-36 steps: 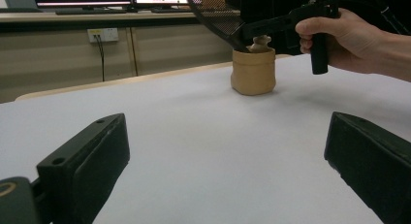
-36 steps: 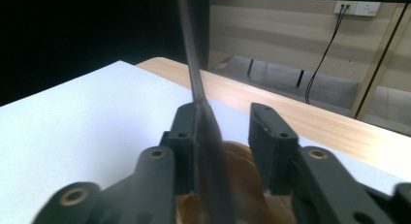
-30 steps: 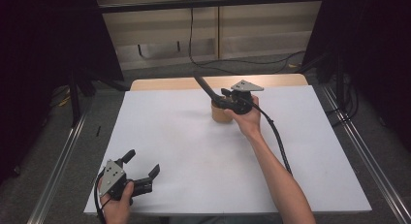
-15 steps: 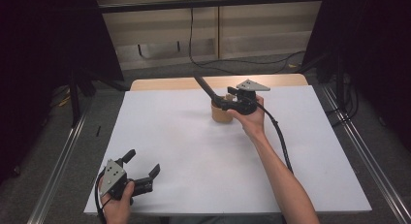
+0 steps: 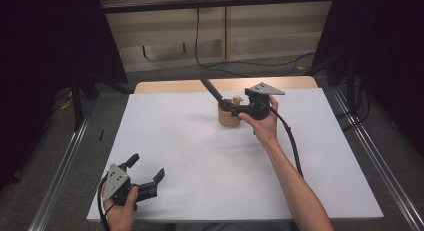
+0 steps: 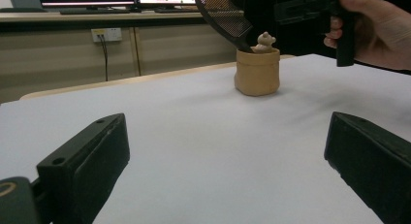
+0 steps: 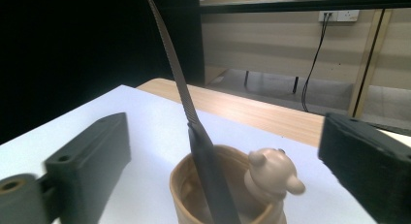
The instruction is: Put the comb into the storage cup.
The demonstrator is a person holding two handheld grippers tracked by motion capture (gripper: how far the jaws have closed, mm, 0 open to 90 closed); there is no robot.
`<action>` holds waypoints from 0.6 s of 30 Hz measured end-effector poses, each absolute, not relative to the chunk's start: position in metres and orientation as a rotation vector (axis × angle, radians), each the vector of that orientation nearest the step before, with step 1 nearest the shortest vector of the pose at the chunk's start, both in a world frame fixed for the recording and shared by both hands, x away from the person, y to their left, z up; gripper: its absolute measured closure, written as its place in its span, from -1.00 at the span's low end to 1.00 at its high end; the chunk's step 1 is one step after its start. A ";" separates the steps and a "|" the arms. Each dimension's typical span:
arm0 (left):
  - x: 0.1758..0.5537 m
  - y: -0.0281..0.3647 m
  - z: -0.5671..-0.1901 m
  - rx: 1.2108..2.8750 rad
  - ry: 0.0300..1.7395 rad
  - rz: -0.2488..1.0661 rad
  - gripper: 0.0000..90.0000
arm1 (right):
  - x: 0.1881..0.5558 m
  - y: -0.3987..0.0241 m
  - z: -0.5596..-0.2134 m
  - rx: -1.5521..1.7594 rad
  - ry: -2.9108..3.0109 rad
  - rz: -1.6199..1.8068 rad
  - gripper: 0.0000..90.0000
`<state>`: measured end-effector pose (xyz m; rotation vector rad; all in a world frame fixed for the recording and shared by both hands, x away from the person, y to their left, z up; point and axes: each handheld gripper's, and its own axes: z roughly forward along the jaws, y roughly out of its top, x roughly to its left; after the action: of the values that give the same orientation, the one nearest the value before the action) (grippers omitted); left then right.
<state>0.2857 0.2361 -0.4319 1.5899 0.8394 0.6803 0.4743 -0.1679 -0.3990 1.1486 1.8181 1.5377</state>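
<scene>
A small tan pot [image 5: 228,116] is seen toward the far side of the white table [image 5: 200,156], close to the middle. A black comb [image 5: 212,91] is stood in the pot and is leaned up and away to the left. A little tan bear [image 7: 271,178] is tucked inside the pot too, beside the comb.

The right gripper [image 5: 234,110] is held just at the pot, on its right side. Its jaws are spread wide apart, with the pot and comb seen between them, and nothing is pinched. Whether a jaw is touching the pot cannot be told.

The left gripper [image 5: 146,172] is held at the near left corner of the table, well apart from the pot. Its jaws are spread wide too, and nothing is held.
</scene>
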 end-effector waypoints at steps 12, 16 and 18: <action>0.287 0.235 -0.433 1.589 0.852 0.678 -0.94 | 0.459 -0.177 -0.394 1.138 1.775 1.485 -0.99; 0.288 0.235 -0.433 1.603 0.851 0.693 -0.94 | 0.456 -0.178 -0.396 1.143 1.780 1.461 -0.99; 0.288 0.235 -0.433 1.591 0.854 0.687 -0.94 | 0.454 -0.179 -0.396 1.140 1.779 1.462 -0.99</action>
<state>0.2878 0.2351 -0.4332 1.5914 0.8542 0.6869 0.4540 -0.1791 -0.3957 1.1397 1.7795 1.4622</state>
